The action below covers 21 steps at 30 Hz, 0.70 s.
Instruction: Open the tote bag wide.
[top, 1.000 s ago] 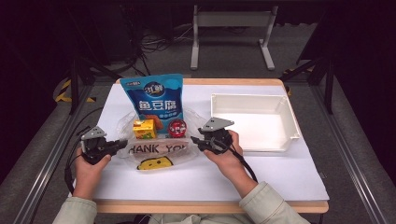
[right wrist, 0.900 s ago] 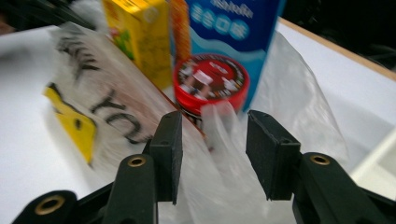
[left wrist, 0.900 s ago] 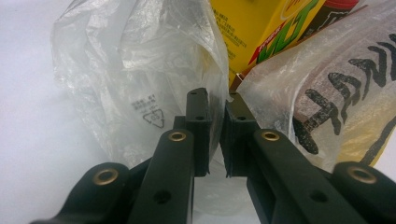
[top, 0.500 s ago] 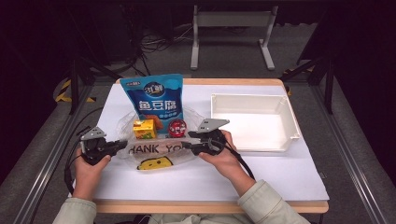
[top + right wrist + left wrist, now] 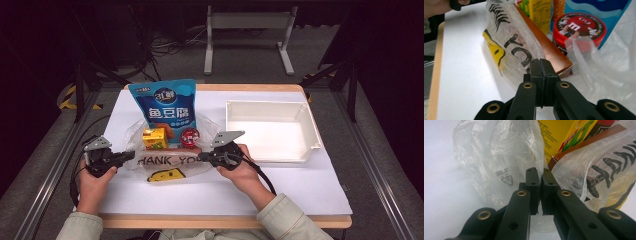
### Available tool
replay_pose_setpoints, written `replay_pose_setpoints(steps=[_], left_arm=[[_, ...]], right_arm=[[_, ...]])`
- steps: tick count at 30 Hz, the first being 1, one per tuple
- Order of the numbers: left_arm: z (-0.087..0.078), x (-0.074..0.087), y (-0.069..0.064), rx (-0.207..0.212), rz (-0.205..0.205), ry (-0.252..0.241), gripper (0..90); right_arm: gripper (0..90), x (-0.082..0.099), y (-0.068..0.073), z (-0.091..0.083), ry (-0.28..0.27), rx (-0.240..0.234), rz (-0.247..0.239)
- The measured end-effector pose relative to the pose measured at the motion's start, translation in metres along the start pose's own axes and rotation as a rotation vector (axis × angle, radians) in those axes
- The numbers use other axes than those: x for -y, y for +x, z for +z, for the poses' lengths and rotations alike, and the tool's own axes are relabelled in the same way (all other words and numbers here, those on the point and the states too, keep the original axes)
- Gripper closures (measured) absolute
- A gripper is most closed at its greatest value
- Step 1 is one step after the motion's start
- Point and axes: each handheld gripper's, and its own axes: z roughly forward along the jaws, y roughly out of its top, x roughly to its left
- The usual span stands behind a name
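Note:
A clear plastic bag (image 5: 165, 161) printed "THANK YOU" lies on the white table. It holds a blue snack pouch (image 5: 165, 107), a yellow carton (image 5: 154, 138), a red round tin (image 5: 189, 136) and a brown box (image 5: 554, 53). My left gripper (image 5: 131, 156) is at the bag's left edge. Its jaws have just been closing and are shut on the film (image 5: 499, 165), pinched at the tips (image 5: 541, 176). My right gripper (image 5: 201, 156) is at the bag's right edge. Its jaws have just been closing too and are shut (image 5: 541, 65) on the printed film (image 5: 516, 50).
A white tray (image 5: 265, 103) stands to the right of the bag, close to my right hand. The table's front edge (image 5: 225, 220) runs just before the forearms. Cables trail from both grippers toward the person.
The right gripper has shifted slightly left toward the bag and its jaws have closed on the film. The left hand has stayed put.

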Motion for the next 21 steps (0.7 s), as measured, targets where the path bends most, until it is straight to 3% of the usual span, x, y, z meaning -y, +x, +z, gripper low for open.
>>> replay_pose_setpoints(steps=[5,21], left_arm=[[0.001,0.001,0.0,-0.002,-0.001,0.005,87.3],[0.002,0.005,0.004,-0.012,-0.011,0.023,88.4]], right_arm=[[89.7,0.009,0.004,-0.003,0.025,-0.032,0.004],[89.7,0.029,0.006,0.009,0.117,-0.067,0.014]])
